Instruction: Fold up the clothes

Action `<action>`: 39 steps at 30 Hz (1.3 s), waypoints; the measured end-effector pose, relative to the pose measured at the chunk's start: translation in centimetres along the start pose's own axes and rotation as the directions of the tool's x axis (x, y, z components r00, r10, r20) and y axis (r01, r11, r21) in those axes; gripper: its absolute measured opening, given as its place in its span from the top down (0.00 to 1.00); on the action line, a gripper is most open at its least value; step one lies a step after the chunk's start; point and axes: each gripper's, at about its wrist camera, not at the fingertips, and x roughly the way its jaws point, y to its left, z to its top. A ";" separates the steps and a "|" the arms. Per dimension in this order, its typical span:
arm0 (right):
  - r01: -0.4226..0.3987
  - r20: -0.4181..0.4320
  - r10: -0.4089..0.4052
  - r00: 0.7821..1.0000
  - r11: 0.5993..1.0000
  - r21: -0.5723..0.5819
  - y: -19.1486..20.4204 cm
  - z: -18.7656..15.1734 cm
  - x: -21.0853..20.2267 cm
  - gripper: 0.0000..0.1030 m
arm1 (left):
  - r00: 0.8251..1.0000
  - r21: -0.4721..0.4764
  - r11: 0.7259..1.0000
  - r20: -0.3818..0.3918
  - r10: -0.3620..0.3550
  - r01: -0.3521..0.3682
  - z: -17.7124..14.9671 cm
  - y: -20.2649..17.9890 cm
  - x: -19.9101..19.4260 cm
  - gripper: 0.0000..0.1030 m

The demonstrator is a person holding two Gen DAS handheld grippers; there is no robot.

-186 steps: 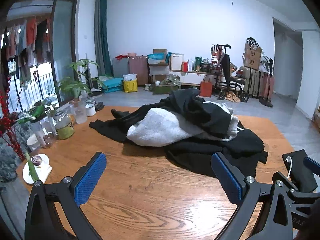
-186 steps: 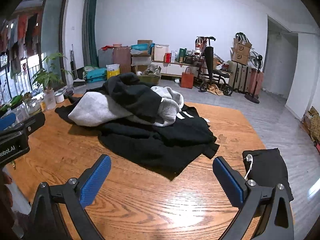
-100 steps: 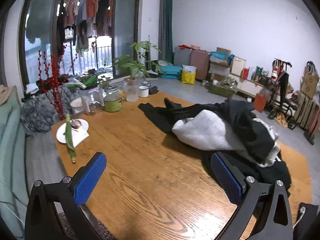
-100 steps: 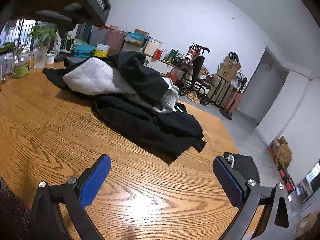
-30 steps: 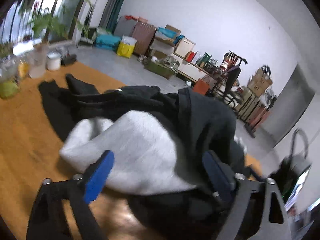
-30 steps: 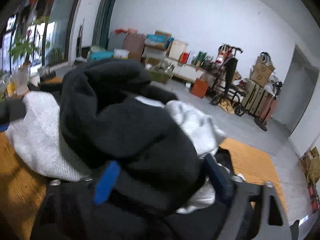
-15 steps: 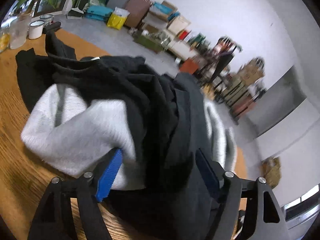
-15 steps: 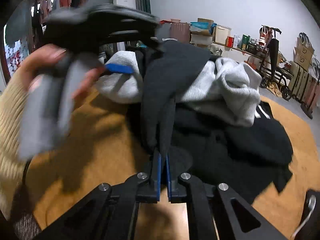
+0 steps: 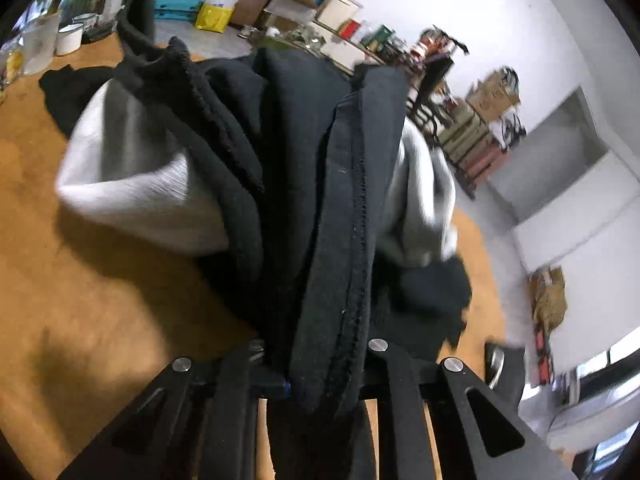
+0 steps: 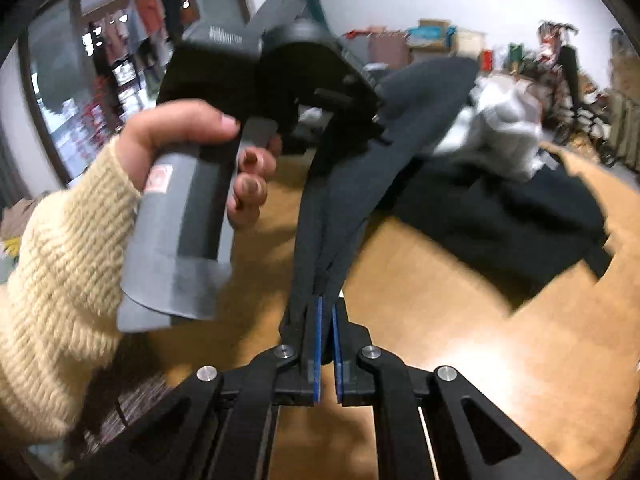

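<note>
Pulling one black garment (image 10: 360,184) free of the pile (image 9: 132,184) on the bench (image 9: 80,300). Right tool (image 10: 326,344) clamped on its edge at 6 o'clock; left tool (image 9: 316,376) pinching the same cloth. Next: lift clear, then spread flat.

A wooden table (image 9: 92,280) with a warm orange-brown grain is seen in the foreground, and a grey floor (image 9: 486,208) is spread behind it. The room is closed by plain white walls (image 9: 500,12), along which cardboard boxes (image 9: 334,8), a yellow bag (image 9: 214,12) and other stored goods are stacked. A glass door (image 10: 100,76) is set at the left, behind which hanging laundry (image 10: 150,14) is shown.
</note>
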 end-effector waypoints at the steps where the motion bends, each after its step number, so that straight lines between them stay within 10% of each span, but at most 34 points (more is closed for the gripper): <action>1: -0.009 -0.010 0.008 1.000 1.000 -0.020 0.7 -0.7 -0.4 0.95 | 1.000 0.023 1.000 -0.006 0.008 -0.008 -1.2 0.1 -0.9 0.85; 4: -0.017 -0.032 0.015 0.999 0.998 -0.064 2.3 -2.5 -1.8 0.92 | 0.998 0.089 0.994 0.005 0.068 -0.068 -3.9 1.1 -4.0 0.85; 8: 0.070 0.021 -0.070 0.997 0.998 0.004 -0.4 -1.3 -4.4 0.49 | 0.989 0.141 0.980 -0.008 0.145 -0.143 -5.6 3.0 -7.9 0.85; 15: 0.193 0.068 -0.205 0.976 0.969 0.157 -6.1 4.6 -5.0 0.29 | 0.970 0.129 0.974 -0.133 0.205 -0.188 -8.0 5.7 -10.1 0.85; 22: 0.156 -0.093 -0.139 0.986 0.964 0.215 -6.5 7.7 3.9 0.21 | 0.956 0.043 0.983 -0.232 0.181 -0.176 -8.1 6.0 -8.4 0.72; 26: 0.066 -0.104 -0.041 0.994 0.966 0.252 -5.2 7.9 7.7 0.29 | 0.939 0.079 0.971 -0.248 0.238 -0.226 -8.9 5.9 -8.0 0.57; 29: 0.065 -0.145 -0.031 0.989 0.970 0.235 -4.5 7.5 10.1 0.94 | 0.944 0.059 0.973 -0.235 0.232 -0.225 -8.5 5.7 -8.2 0.48; 39: 0.176 -0.024 -0.175 0.984 0.971 0.161 -7.3 2.6 -1.8 0.99 | 0.929 0.067 0.959 -0.237 0.285 -0.277 -8.1 5.9 -8.3 0.38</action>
